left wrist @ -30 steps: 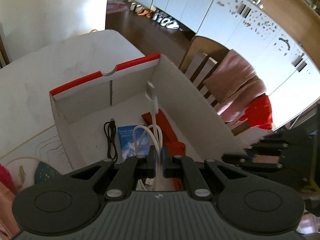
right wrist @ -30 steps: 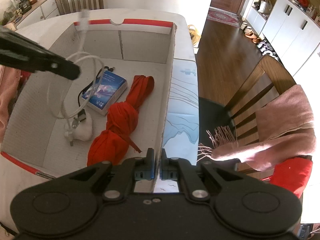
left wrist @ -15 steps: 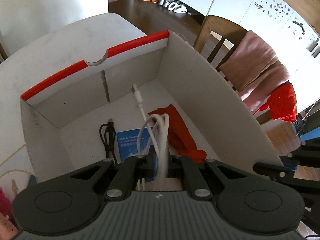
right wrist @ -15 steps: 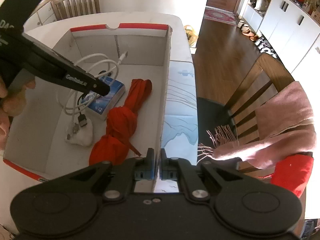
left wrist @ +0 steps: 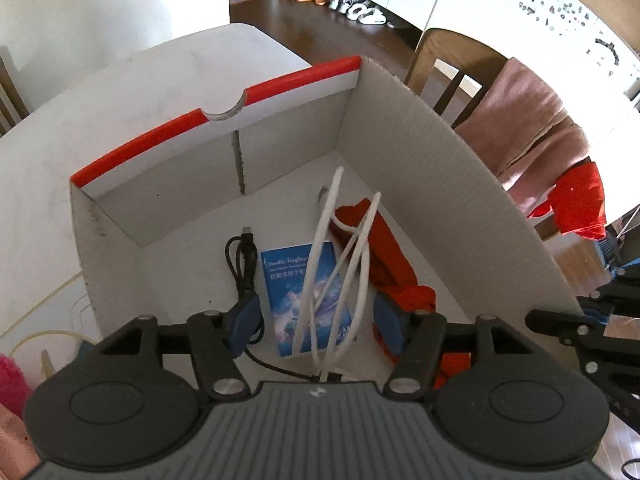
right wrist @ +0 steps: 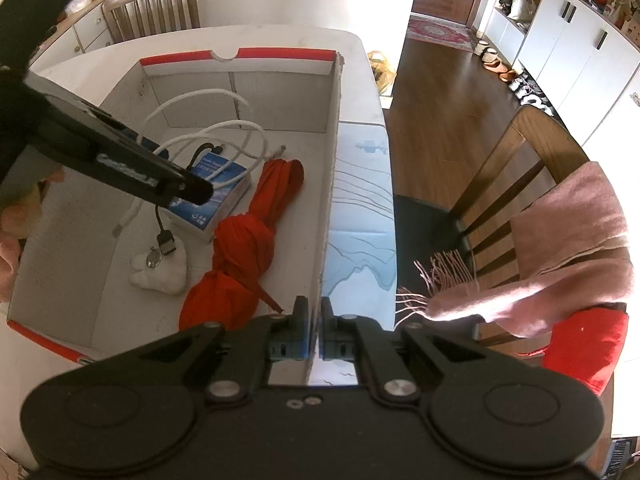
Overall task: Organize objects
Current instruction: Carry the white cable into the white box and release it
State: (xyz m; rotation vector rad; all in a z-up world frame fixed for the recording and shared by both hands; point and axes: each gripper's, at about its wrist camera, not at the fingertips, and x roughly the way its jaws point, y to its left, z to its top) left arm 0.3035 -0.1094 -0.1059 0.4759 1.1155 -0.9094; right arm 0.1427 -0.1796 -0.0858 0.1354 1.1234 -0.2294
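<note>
A white cardboard box with red rims (left wrist: 352, 128) (right wrist: 280, 92) stands on the table. In it lie a blue book (left wrist: 296, 276) (right wrist: 224, 196), a red folded umbrella (left wrist: 384, 256) (right wrist: 248, 240), a black cable (left wrist: 242, 264) and a white pouch (right wrist: 164, 272). My left gripper (left wrist: 316, 320) is open above the box, and a coiled white cable (left wrist: 340, 256) (right wrist: 224, 128) sits loose between its jaws, drooping into the box. My right gripper (right wrist: 315, 320) is shut on the box's right wall (right wrist: 330, 184).
A wooden chair (right wrist: 516, 168) draped with a pink scarf (right wrist: 572, 240) and a red cloth (right wrist: 584, 344) stands to the right of the table. Another chair (right wrist: 156, 4) is at the far side. A printed mat (right wrist: 360, 216) lies beside the box.
My left gripper moved down over the box and opened, letting go of the white cable, which now sags into the box. The right gripper stayed clamped on the box wall.
</note>
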